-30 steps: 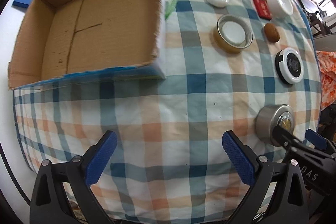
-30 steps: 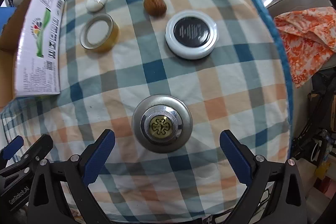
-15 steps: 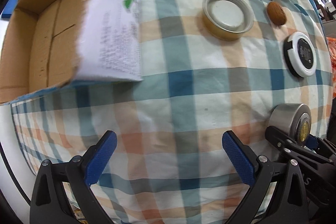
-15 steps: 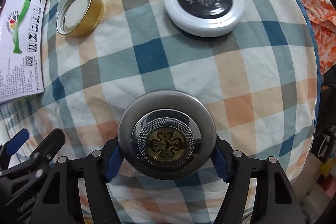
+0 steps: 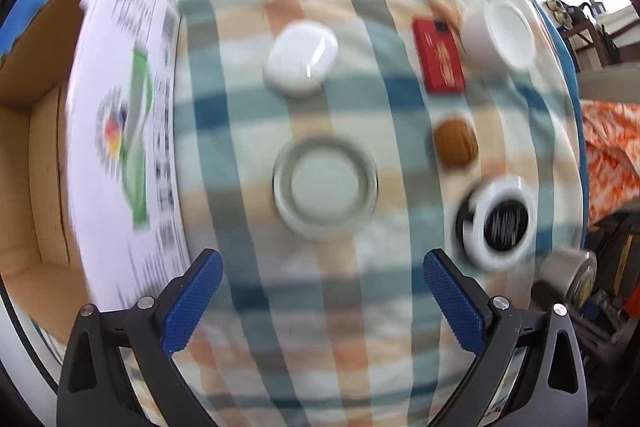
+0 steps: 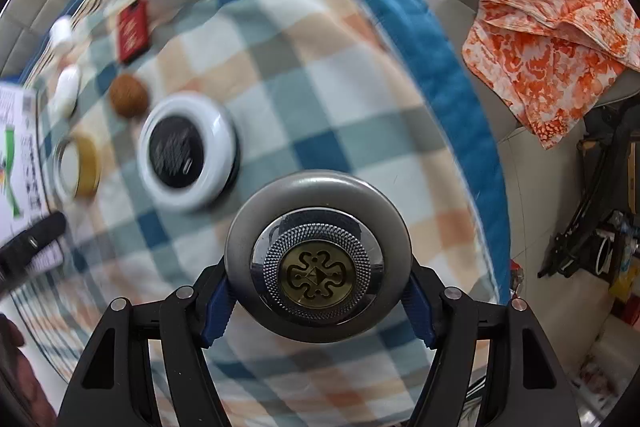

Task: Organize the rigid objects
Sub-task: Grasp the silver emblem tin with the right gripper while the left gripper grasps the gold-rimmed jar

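In the left wrist view the left gripper point(image 5: 318, 301), its blue pads apart and empty, now hovers below the gold-sided round tin point(image 5: 325, 187) rather than the cardboard box point(image 5: 36, 163) at left, while the right wrist view shows the right gripper point(image 6: 318, 301) clamped on the round grey metal knobbed lid point(image 6: 318, 259), lower centre, lifted off the checked cloth point(image 6: 320, 67) it sat on a second ago, ready for boxing.

We see bright, even daylight in both views, with only soft shadows under things on the checked cloth point(image 5: 320, 307). Motion blur smears that cloth and everything lying on it, while the blue pads point(image 5: 192, 303) near the bottom stay sharp. Beyond the cloth's edges, fisheye distortion bends the scene into a dark rim. Above the cloth, windows glare white.
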`<state>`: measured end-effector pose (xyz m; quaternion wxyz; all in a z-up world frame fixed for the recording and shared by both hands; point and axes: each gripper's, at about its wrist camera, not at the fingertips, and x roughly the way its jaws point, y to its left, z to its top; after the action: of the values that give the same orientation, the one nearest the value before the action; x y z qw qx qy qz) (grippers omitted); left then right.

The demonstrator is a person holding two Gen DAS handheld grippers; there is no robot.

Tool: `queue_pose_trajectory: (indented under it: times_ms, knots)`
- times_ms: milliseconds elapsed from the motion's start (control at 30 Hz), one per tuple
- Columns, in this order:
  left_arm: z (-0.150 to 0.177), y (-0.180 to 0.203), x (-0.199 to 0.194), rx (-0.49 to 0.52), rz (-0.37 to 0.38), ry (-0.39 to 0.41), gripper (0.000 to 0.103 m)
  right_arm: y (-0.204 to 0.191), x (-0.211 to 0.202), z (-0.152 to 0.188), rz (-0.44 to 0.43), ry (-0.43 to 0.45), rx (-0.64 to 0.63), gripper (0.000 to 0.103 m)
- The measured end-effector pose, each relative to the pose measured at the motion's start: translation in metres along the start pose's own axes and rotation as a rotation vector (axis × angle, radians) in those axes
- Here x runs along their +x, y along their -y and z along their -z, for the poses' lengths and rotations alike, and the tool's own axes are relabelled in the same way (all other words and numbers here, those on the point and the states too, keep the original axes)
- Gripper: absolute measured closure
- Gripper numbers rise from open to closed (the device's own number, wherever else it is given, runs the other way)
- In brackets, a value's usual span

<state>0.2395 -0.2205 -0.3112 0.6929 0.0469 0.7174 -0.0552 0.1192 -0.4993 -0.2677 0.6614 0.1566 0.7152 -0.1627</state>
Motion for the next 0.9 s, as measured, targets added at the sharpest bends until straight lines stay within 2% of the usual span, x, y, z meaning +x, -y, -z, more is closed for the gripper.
queue_pose_trajectory:
  times_ms: [167, 233, 400, 567, 667, 767, 800, 900]
  knots:
    - [-0.042, 0.004, 0.024, 0.018, -0.038, -0.064, 0.000, -0.007, 0.017, -0.036, -0.018, -0.010, 0.010, 0.030]
    - [-0.057, 0.015, 0.046, 0.042, -0.060, -0.107, 0.000, -0.016, 0.017, -0.038, -0.026, -0.017, 0.010, 0.030]
    - [-0.064, 0.005, 0.078, 0.073, -0.092, -0.174, 0.000, -0.027, 0.022, -0.037, -0.019, -0.032, 0.001, 0.030]
    - [-0.062, 0.002, 0.089, 0.090, -0.080, -0.171, 0.002, -0.025, 0.031, -0.039, -0.021, -0.045, 0.008, 0.030]
    - [-0.068, 0.012, 0.098, 0.094, -0.050, -0.157, 0.015, -0.024, 0.035, -0.040, -0.018, -0.048, 0.006, 0.030]
    - [-0.057, 0.026, 0.077, 0.131, -0.045, -0.131, 0.041, -0.024, 0.038, -0.043, -0.011, -0.052, 0.004, 0.030]
    - [-0.060, 0.033, 0.064, 0.149, -0.057, -0.128, 0.041, -0.025, 0.039, -0.043, -0.009, -0.054, 0.002, 0.030]
    - [-0.051, 0.042, 0.059, 0.184, -0.073, -0.126, 0.041, -0.025, 0.039, -0.044, -0.007, -0.055, 0.004, 0.030]
